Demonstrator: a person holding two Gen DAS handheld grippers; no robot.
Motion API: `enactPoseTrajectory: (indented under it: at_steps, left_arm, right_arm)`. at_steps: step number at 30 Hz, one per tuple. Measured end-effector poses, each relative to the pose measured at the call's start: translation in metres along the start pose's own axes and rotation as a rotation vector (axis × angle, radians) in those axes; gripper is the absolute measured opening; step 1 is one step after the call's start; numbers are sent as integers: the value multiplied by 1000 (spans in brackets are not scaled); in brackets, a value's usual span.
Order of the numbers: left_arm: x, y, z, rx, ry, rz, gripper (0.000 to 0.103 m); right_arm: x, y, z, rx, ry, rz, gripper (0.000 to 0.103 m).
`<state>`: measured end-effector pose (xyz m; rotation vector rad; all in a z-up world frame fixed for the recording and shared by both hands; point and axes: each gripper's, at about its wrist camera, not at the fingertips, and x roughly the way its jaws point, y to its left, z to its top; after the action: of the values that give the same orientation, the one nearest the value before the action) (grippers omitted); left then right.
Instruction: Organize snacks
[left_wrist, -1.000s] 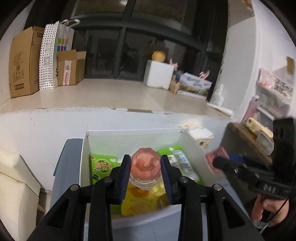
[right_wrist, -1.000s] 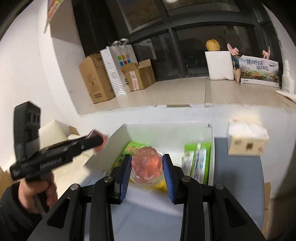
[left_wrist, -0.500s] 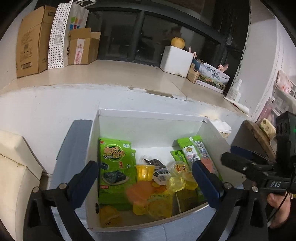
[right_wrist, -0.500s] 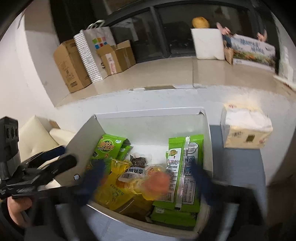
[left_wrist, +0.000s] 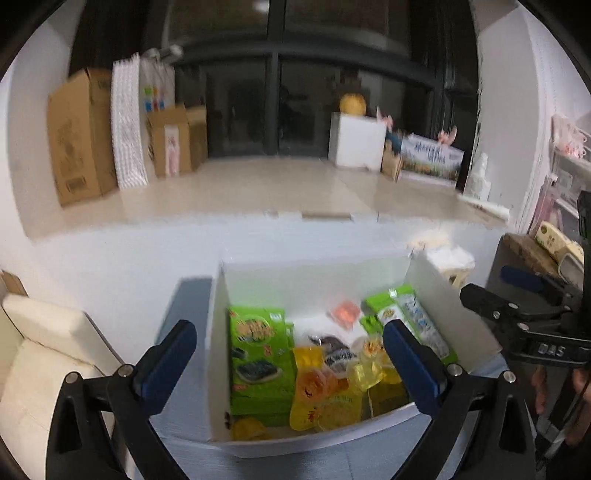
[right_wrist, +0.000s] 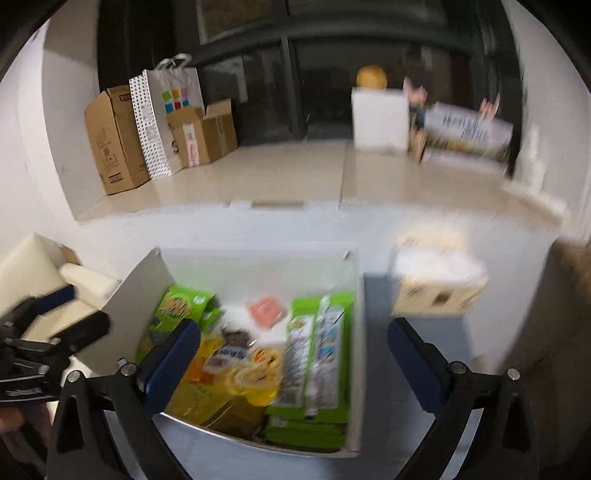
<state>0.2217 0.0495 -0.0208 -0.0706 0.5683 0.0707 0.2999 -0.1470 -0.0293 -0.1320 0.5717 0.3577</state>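
Observation:
A white open box (left_wrist: 314, 273) sits on a grey table and holds snacks: green seaweed packs (left_wrist: 258, 350), yellow jelly cups (left_wrist: 365, 369), a green pack at the right (left_wrist: 417, 325) and a pink jelly cup (left_wrist: 345, 312) lying at the back. My left gripper (left_wrist: 290, 363) is open and empty above the box's near edge. My right gripper (right_wrist: 293, 358) is open and empty over the box's right part (right_wrist: 354, 295). The pink cup (right_wrist: 266, 310) lies in the box here too. Each gripper shows at the edge of the other's view.
A tissue box (right_wrist: 439, 284) stands right of the white box. A cream cushion (left_wrist: 40, 354) is at the left. Behind, a raised ledge carries cardboard boxes (left_wrist: 79, 133), a paper bag (right_wrist: 168, 110) and a white foam box (left_wrist: 356, 140).
Both grippers were shut on pink jelly cups a second ago. They opened, the cups dropped into the box, and both grippers have pulled back and up.

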Motion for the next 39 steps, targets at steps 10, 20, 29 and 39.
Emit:
enactPoseTrajectory:
  at_steps: [10, 20, 29, 39]
  left_arm:
    - [-96, -5, -23, -18, -40, 35, 103]
    - [-162, -22, -75, -61, -8, 8, 103]
    - [-184, -32, -86, -43, -24, 1, 103]
    - [-174, -31, -91, -45, 18, -9, 103]
  right_arm:
    - [-101, 7, -9, -43, -131, 60, 103]
    - [-168, 14, -95, 101, -64, 140, 103]
    - [-194, 24, -116, 92, -74, 120, 103]
    - [-188, 21, -120, 104, -41, 123, 103]
